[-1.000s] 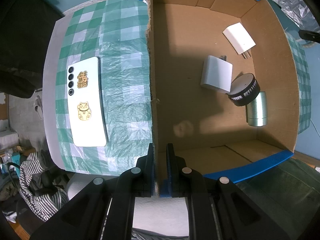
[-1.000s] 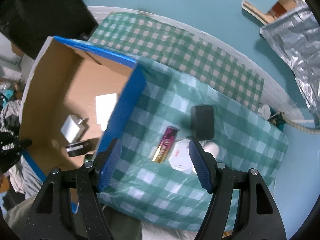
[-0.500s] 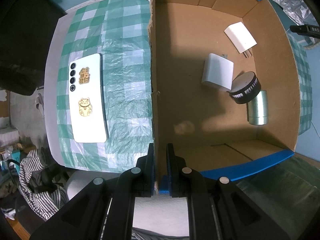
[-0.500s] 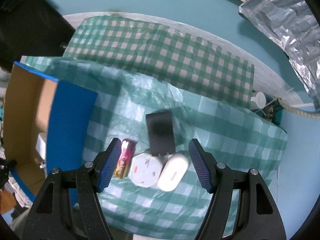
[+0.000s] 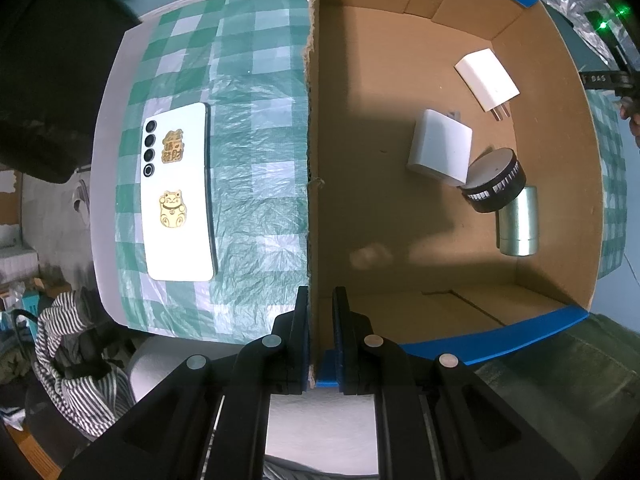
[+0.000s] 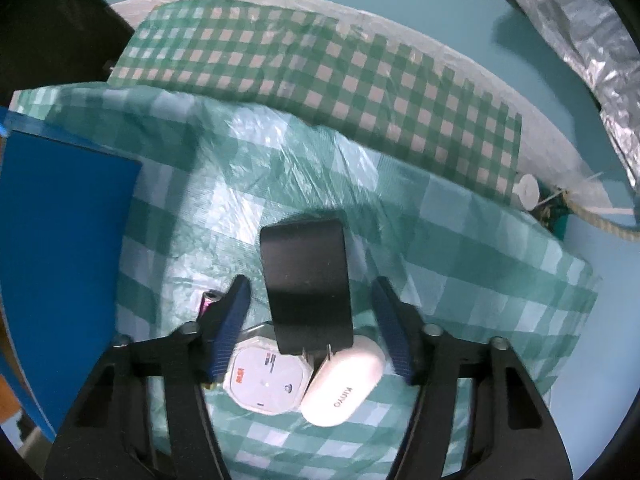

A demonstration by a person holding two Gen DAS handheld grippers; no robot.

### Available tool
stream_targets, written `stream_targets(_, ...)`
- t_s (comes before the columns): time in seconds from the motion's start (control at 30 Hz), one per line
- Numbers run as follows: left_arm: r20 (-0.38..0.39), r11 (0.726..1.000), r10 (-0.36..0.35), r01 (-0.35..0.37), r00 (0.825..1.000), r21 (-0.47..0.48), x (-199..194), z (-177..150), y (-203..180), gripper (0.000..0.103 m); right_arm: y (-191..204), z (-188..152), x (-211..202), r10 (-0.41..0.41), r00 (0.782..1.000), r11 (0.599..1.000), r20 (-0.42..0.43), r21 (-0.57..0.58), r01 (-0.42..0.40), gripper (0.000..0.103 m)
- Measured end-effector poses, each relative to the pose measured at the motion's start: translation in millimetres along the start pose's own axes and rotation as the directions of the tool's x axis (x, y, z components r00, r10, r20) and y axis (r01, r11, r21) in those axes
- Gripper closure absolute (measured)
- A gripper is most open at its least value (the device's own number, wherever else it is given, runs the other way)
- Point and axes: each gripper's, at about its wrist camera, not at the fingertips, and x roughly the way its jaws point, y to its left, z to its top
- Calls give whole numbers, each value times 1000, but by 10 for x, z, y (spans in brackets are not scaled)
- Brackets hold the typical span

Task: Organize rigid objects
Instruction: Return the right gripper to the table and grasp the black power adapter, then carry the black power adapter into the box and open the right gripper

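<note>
Our left gripper (image 5: 320, 336) pinches the cardboard box (image 5: 440, 40) wall; our right gripper (image 6: 312, 320) hangs wide around the black charger (image 6: 306, 276). Closing carelessly, we risk nudging the octagonal white gadget (image 6: 266, 380) and white case (image 6: 344, 384) touching its prongs

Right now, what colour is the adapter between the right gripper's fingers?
Black adapter, clearest in the right wrist view.

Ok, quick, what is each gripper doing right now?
Left gripper: shut on the cardboard box wall.
Right gripper: open, empty, straddling the black charger.
</note>
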Motion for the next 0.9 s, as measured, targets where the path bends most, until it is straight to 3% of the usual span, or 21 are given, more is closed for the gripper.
stream_targets(0.13,-1,1000,0,0,1000,-7,6,-2,16,92,-14,-5,55,2,1000,1000,-7,22,-2,60)
stream_targets(0.9,-6,1000,-3,3,1000,4,33,-5,39,93,90,-103,-163,-7,999,1000,35,12,7,66)
